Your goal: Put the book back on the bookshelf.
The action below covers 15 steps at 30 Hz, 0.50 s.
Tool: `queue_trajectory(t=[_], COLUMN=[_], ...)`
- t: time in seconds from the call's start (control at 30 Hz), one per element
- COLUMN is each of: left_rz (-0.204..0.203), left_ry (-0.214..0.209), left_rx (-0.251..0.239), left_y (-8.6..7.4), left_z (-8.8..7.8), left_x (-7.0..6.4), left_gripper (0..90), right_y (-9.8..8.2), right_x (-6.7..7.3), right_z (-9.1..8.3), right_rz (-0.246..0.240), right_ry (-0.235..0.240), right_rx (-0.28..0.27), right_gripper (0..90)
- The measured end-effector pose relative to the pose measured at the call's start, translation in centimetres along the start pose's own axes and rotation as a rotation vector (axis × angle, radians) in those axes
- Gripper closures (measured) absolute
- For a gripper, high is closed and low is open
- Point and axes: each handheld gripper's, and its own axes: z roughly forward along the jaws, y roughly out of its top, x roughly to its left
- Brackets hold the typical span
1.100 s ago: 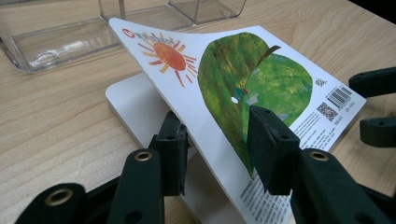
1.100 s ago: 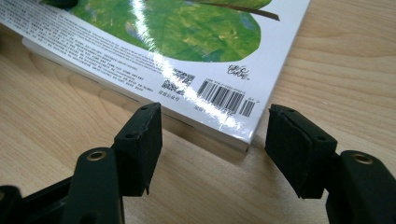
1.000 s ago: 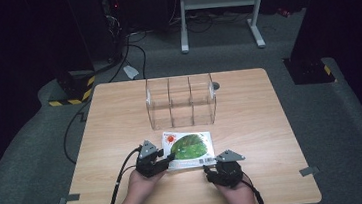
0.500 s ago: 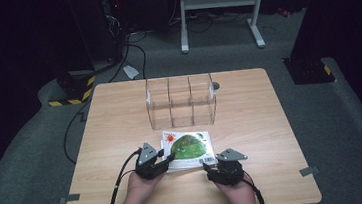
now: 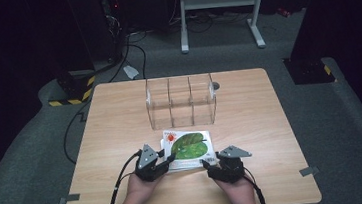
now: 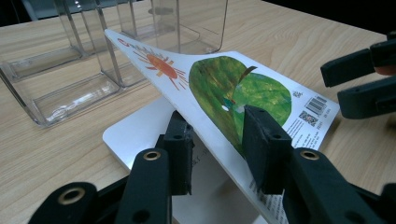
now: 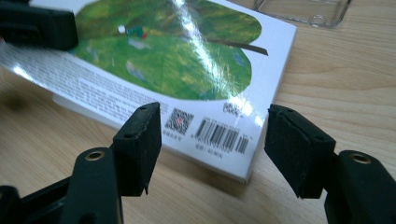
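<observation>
- The book [image 5: 187, 147] lies low in the middle of the high view, on the table [image 5: 251, 120], just below the clear organizer [image 5: 181, 101].
- Its cover [image 6: 233, 88] shows a green leaf and an orange sun, with a barcode at one corner.
- In my left gripper view the cover is lifted and tilts up off the white pages beneath it, running from the upper left of the frame down to the lower right.
- My left gripper [image 6: 224, 140] has its jaws around the raised cover's edge, one jaw under it and one on top; I cannot tell whether they pinch it or only straddle it.
- In the high view that gripper [image 5: 167, 159] sits at the book's lower left corner, my hand [image 5: 139, 186] behind it.
- My right gripper [image 7: 210, 144] is spread wide, its jaws on either side of the barcode corner and touching nothing.
- In the high view it [image 5: 210, 162] is just beside the book's lower right corner.
- My right jaws also appear at the right edge of the left gripper view, near the barcode.
- The organizer has three compartments and stands upright above the book in the high view.
- Past the table's far edge, at the top of the high view, is a white stand [image 5: 220, 8] on grey floor.
</observation>
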Motion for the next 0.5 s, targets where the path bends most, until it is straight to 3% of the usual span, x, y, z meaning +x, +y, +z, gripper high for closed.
queue_trajectory(t=[0.1,0.3,0.43,0.5], left_rz=[-0.001,0.044,0.060,0.060], left_ry=[-0.006,0.002,-0.001,-0.002], left_rx=[-0.008,-0.037,-0.045,-0.046], left_y=[-0.1,0.0,0.0,-0.1], left_z=[0.0,-0.4,-0.5,-0.5], left_x=[0.0,-0.4,-0.5,-0.5], left_gripper=[64.0,64.1,64.4,64.4], right_y=[0.3,1.1,2.0,2.2], right_x=[0.0,-0.5,-1.5,-2.2], right_z=[0.4,1.3,2.2,2.7], right_rz=[0.006,0.011,0.037,0.068], right_ry=[-0.005,-0.015,0.022,0.033], right_rx=[0.006,0.024,0.064,0.059], right_gripper=[33.5,28.2,23.3,23.2])
